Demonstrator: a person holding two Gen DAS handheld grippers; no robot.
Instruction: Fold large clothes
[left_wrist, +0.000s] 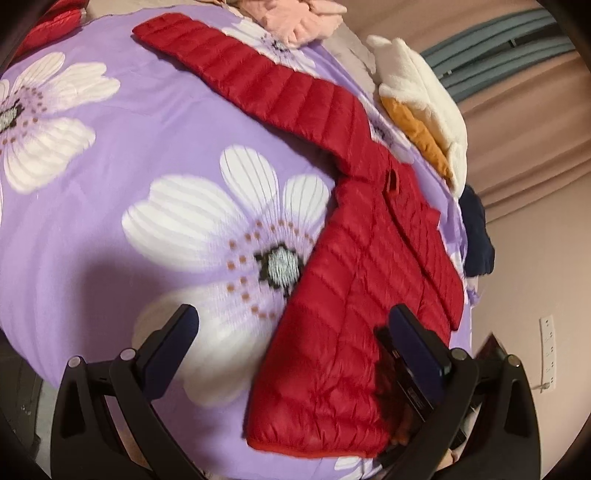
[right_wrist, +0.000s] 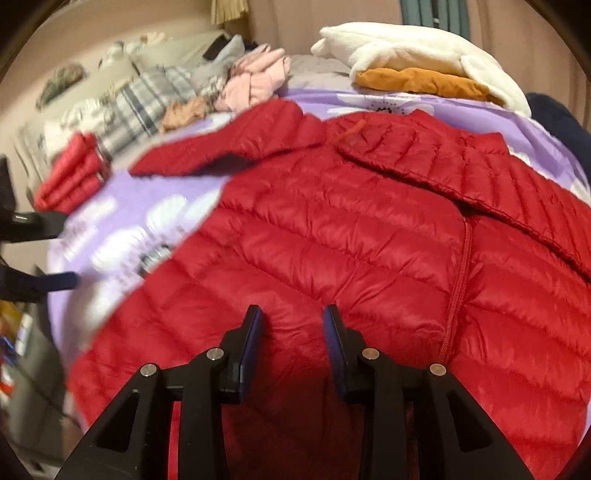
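We see a red puffer jacket (right_wrist: 332, 229) lying flat on the purple flowered bedspread (left_wrist: 110, 177), one sleeve stretched far left. Our left tool (left_wrist: 295, 332) is spread wide at the jacket's near edge. Our right tool (right_wrist: 291, 325) hovers over it, partly apart, gripping nothing.

A quilted jacket (right_wrist: 332, 229) lies spread on the bed (left_wrist: 110, 184), one sleeve (left_wrist: 240, 70) stretched away from its body. Beyond the collar rests a stack of folded garments (right_wrist: 417, 62); a folded jacket (right_wrist: 72, 170) lies far left, loose clothes (right_wrist: 255, 79) behind it.
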